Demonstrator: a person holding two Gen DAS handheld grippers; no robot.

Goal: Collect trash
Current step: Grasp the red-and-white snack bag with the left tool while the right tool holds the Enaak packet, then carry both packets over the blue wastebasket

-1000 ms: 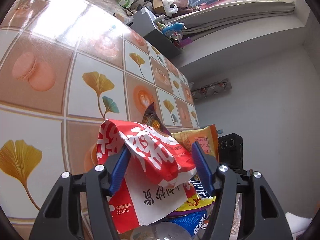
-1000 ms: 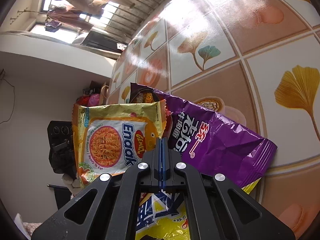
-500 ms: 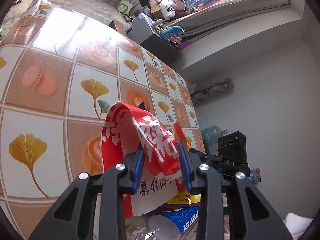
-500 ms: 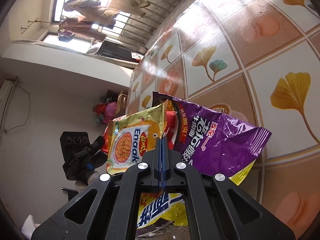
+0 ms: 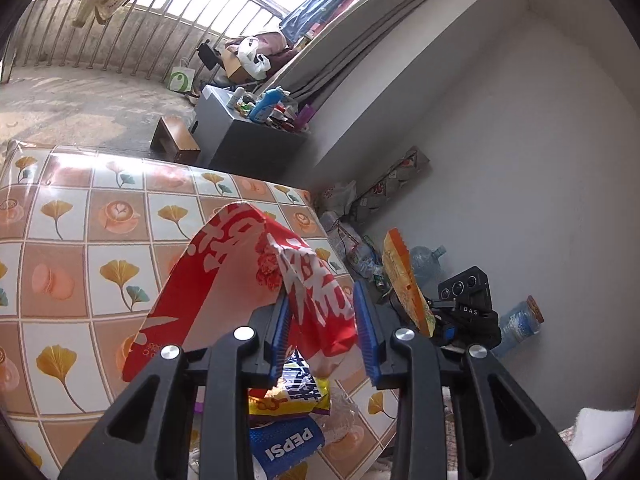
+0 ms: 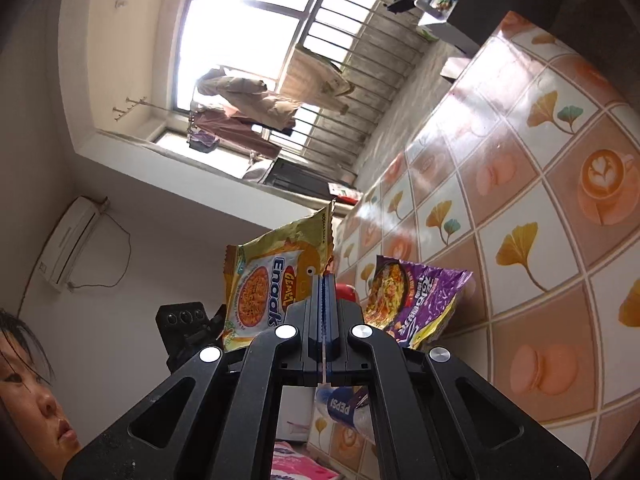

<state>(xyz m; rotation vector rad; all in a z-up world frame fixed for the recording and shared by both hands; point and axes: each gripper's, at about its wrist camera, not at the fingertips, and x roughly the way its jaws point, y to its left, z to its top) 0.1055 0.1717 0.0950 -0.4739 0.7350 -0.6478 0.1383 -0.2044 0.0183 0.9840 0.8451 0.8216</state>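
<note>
Left wrist view: left gripper (image 5: 320, 332) is closing on the red snack wrapper (image 5: 240, 280), jaws a little apart with the crumpled film bunched between the blue pads (image 5: 280, 328). The wrapper is draping out toward 10–11 o'clock from the fingertips and hanging above the tablecloth (image 5: 80, 240). Handling judgement: thin film, very light, limp, slick; a bunched fold is the best place to pinch, since a single flat layer may be slipping out.

Below the jaws, at 6 o'clock, a Pepsi wrapper (image 5: 286, 446) and a yellow packet (image 5: 288, 400) are lying in a loose pile.

Right wrist view: right gripper (image 6: 324, 280) is fully closed, pinching the edge of the Enaak noodle packet (image 6: 268, 280); the packet is standing up toward 10–11 o'clock of the fingertips, clear of the table. It is holding its shape, so probably slightly stiffer film, still light. Purple noodle packet (image 6: 416, 304) is lying at 3 o'clock of the fingers, not gripped.
</note>
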